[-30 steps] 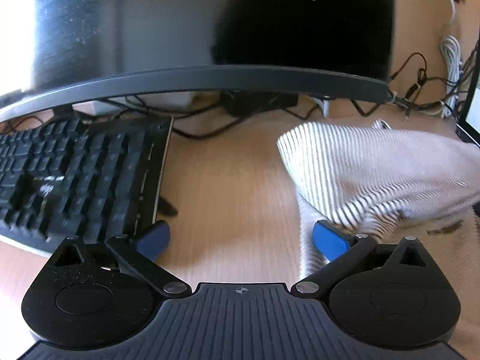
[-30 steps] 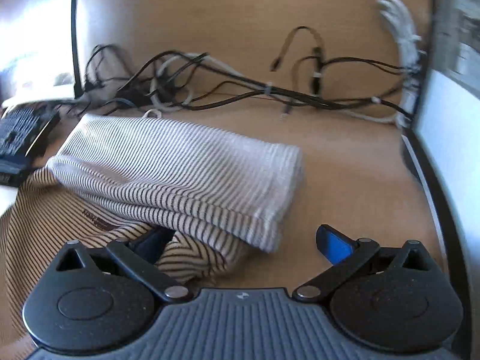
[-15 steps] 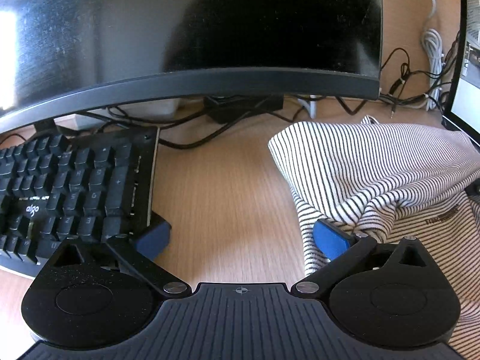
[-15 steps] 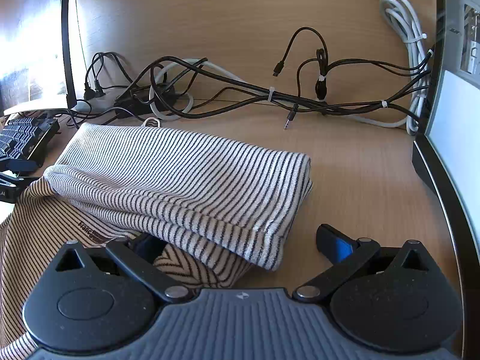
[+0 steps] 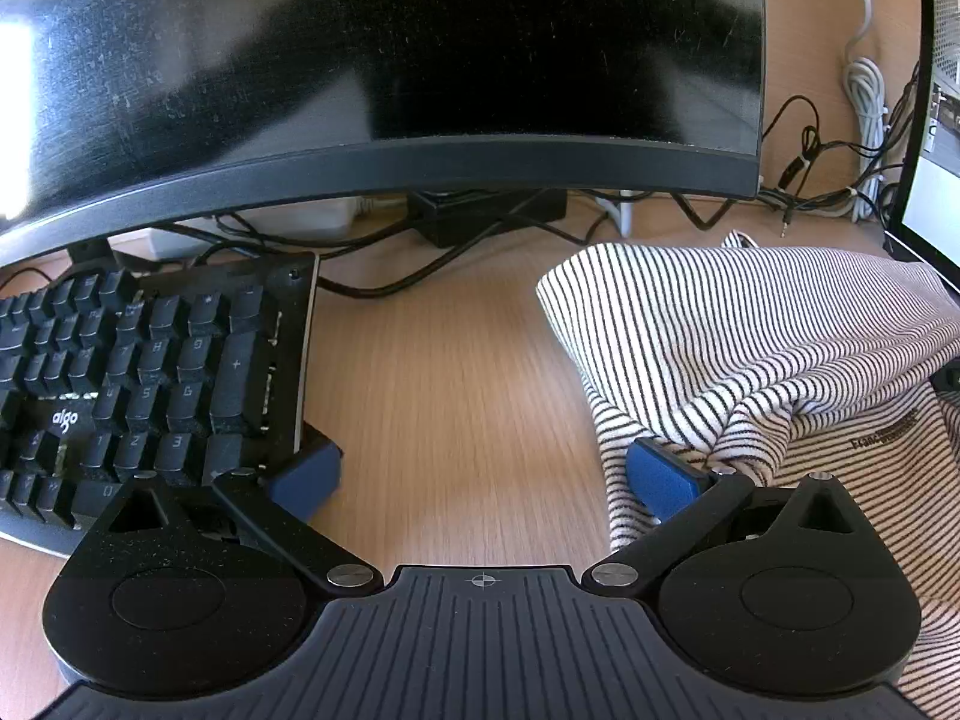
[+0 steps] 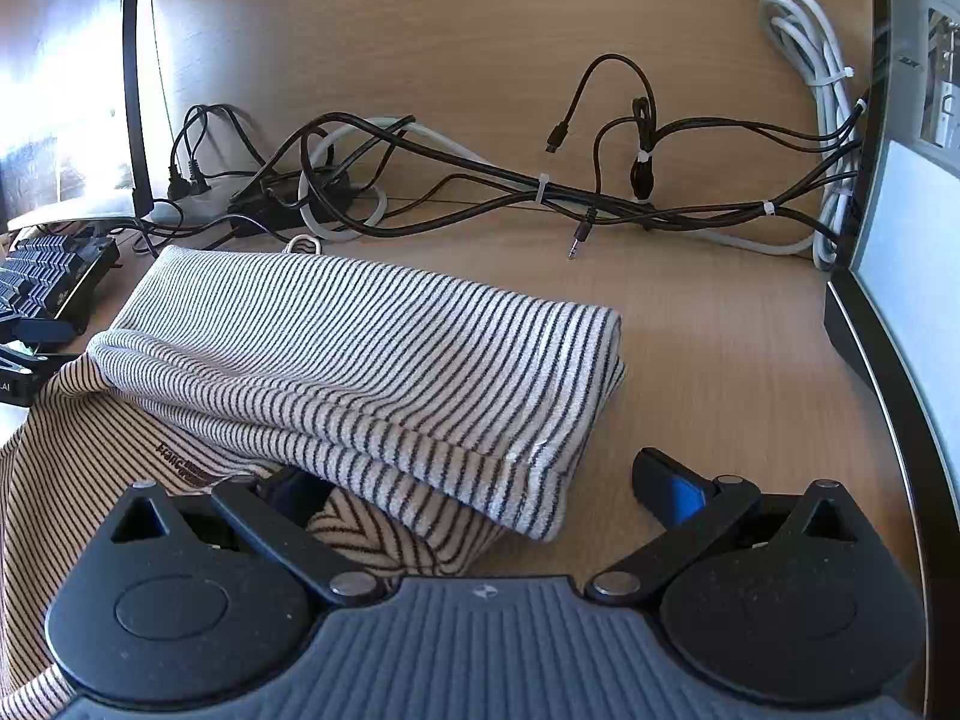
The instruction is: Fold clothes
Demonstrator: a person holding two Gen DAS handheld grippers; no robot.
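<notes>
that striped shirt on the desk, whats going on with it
A person with a handheld gripper in each hand is folding the striped shirt on a wooden desk. Its far part is already doubled over the rest. Both grippers are open and grip nothing: the left gripper sits at the shirt's left edge beside the keyboard, one fingertip under the fold; the right gripper straddles the fold's near right corner.
</notes>
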